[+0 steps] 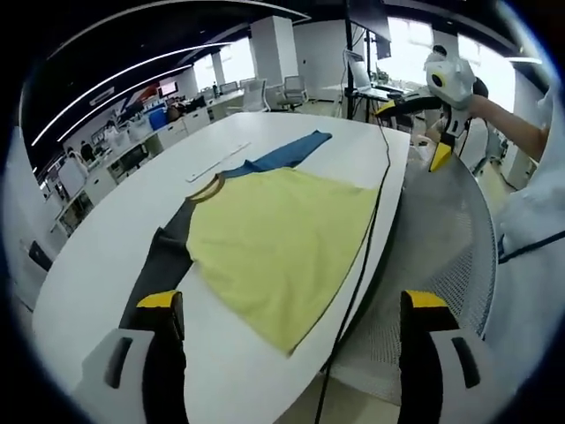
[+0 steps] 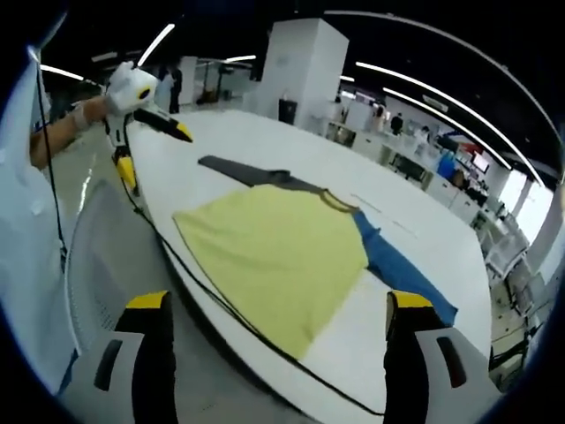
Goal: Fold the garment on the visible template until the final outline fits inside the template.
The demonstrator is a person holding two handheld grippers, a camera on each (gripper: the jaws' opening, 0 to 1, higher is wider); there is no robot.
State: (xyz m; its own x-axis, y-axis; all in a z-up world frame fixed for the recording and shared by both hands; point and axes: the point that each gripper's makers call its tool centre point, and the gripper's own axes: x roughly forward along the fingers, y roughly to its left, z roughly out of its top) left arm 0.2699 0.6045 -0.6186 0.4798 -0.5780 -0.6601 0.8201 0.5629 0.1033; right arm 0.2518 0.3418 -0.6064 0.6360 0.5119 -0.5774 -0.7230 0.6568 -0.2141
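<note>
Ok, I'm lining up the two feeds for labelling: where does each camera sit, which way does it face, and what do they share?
Left gripper view: rides the left gripper, jaws apart, off the table's edge, facing across the garment; the right gripper and the person's sleeve show on its right.
Right gripper view: rides the right gripper, jaws apart, facing the garment from the other end; the left gripper and a sleeve show on its left.
Shared: the table, the garment and the black cable along the edge.
</note>
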